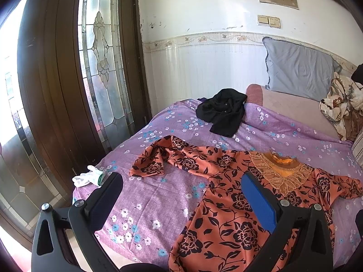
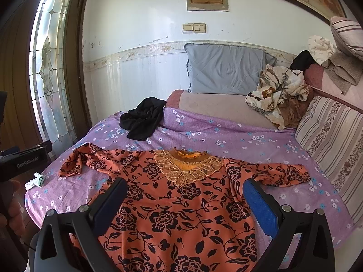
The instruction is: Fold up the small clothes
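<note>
An orange blouse with black flowers [image 2: 181, 208] lies spread flat on the purple flowered sheet [image 2: 204, 131], neck with gold lace [image 2: 188, 165] toward the wall. Its left sleeve [image 1: 156, 158] is bent and crumpled; its right sleeve [image 2: 283, 172] lies stretched out. In the left wrist view the blouse [image 1: 226, 215] is on the right. My left gripper [image 1: 181, 185] is open and empty above the sheet beside the blouse's left edge. My right gripper [image 2: 185, 188] is open and empty above the blouse's chest.
A black garment [image 2: 143, 117] lies crumpled at the far left of the bed. A white glove [image 1: 88, 178] lies at the bed's left edge. A grey pillow [image 2: 224, 70], a crumpled patterned blanket [image 2: 276, 93] and striped cushions [image 2: 333, 136] lie behind and right. A wooden door [image 1: 56, 68] stands left.
</note>
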Action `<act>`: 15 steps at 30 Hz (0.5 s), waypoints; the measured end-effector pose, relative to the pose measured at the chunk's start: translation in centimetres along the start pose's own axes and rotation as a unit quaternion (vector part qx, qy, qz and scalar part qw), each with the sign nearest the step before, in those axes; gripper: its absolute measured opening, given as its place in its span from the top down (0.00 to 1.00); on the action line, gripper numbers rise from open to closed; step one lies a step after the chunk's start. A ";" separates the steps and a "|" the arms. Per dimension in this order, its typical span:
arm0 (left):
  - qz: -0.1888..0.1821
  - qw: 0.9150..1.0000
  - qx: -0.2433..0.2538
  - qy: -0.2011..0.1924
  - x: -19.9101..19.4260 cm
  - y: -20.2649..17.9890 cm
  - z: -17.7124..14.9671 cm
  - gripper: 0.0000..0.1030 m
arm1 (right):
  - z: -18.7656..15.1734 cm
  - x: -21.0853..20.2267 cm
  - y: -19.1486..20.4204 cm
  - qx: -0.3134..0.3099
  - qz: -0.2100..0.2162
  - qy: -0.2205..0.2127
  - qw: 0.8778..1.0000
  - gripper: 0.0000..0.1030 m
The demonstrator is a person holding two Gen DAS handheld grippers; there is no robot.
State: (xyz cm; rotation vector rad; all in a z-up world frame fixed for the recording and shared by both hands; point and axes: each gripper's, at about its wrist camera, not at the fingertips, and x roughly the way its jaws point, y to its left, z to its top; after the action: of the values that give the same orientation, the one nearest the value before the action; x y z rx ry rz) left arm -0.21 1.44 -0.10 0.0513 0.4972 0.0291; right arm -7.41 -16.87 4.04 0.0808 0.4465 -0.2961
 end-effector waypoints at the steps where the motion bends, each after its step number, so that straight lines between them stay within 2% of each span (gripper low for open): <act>1: -0.001 1.000 0.000 0.001 0.0 0.1 0.1 0.00 | 0.0 0.0 0.0 0.000 0.000 0.000 1.000 0.00; 10: -0.004 1.000 0.000 0.025 0.3 -0.2 -0.1 0.00 | -0.4 0.2 0.0 0.001 0.003 0.007 1.000 0.00; 15: -0.003 1.000 0.001 0.024 0.5 -0.3 -0.1 0.00 | -0.6 0.4 0.0 0.004 0.005 0.012 1.000 0.00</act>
State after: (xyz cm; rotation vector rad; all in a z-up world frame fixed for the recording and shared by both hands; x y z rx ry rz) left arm 0.15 1.18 -0.45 0.0518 0.5463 0.0232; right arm -7.26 -16.89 3.33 0.0945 0.4693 -0.2872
